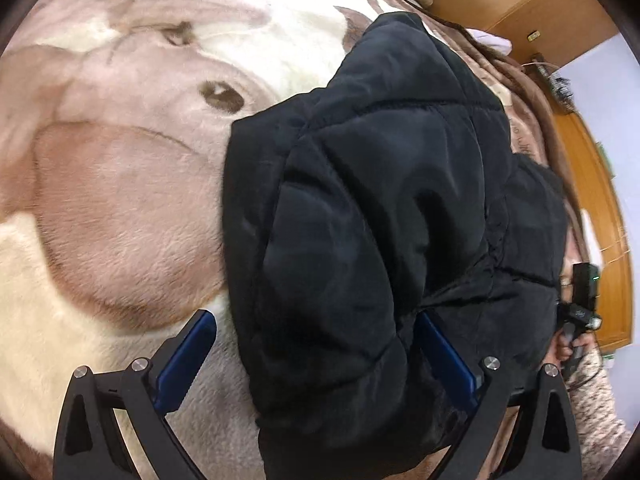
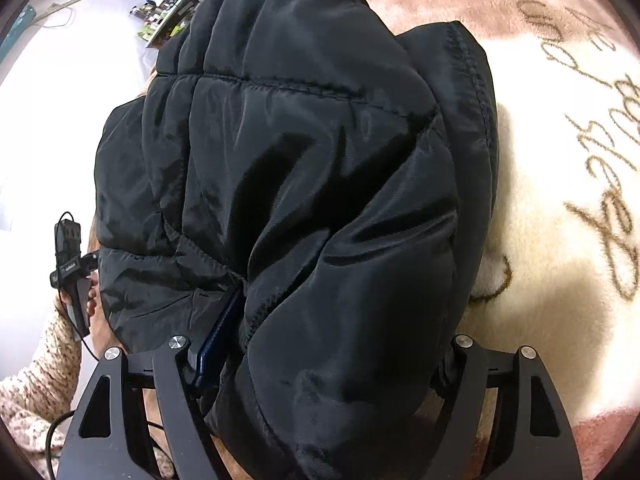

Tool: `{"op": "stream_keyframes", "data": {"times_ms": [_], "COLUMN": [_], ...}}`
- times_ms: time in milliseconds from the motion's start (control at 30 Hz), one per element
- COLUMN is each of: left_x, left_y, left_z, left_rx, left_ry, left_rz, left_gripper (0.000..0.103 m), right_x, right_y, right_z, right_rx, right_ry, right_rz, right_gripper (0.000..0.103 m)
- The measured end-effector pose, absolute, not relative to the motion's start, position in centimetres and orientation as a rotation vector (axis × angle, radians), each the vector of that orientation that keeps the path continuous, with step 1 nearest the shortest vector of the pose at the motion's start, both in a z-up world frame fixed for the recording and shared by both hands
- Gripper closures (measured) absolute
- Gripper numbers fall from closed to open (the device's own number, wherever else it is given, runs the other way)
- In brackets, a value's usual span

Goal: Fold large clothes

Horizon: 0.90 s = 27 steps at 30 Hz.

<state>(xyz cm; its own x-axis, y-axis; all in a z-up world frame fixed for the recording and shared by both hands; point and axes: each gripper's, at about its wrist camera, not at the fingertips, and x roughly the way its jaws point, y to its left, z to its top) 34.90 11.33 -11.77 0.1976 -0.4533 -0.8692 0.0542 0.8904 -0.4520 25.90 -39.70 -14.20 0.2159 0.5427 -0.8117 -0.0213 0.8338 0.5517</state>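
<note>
Your left gripper [image 1: 316, 352] and right gripper [image 2: 332, 344] stand apart around the black jacket [image 1: 380, 200], on a plush animal-print blanket [image 1: 120, 200] near wooden cabinets [image 1: 520, 4].

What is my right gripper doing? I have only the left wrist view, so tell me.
Observer: The right gripper straddles a thick fold of the black jacket. One blue pad is tucked into a crease, and the other finger is hidden under fabric.
Operator: Report what lies beside the jacket on that side.
Observer: Cream blanket with large brown cursive lettering.
Operator: Check past the jacket's far end.
Observer: A few magazines lie on a white surface there.
</note>
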Motion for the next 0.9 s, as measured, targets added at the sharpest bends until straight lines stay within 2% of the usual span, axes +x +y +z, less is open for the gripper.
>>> {"op": "stream_keyframes", "data": {"times_ms": [267,667,733,900], "left_x": [37.2,38.5,38.5,38.0], "left_y": [11.4,8.8,8.5,7.9], "left_z": [-14.9,-16.0,-15.9,-14.8], "left_rx": [-0.468,-0.436,-0.427,-0.437], "left_ry": [1.423,1.476,1.476,1.456], "left_rz": [-0.485,-0.507,-0.499,-0.483], "left_gripper": [0.0,0.0,0.004,0.029], "right_x": [26.3,26.3,26.3,26.1], "right_y": [-39.7,-40.6,-40.8,-41.2], "right_z": [-13.8,-14.3,-14.3,-14.4], "right_rx": [0.481,0.492,0.494,0.498], "right_ry": [1.301,1.297,1.293,1.283], "right_rz": [0.406,0.418,0.419,0.412], "right_gripper": [0.025,0.024,0.024,0.025]}}
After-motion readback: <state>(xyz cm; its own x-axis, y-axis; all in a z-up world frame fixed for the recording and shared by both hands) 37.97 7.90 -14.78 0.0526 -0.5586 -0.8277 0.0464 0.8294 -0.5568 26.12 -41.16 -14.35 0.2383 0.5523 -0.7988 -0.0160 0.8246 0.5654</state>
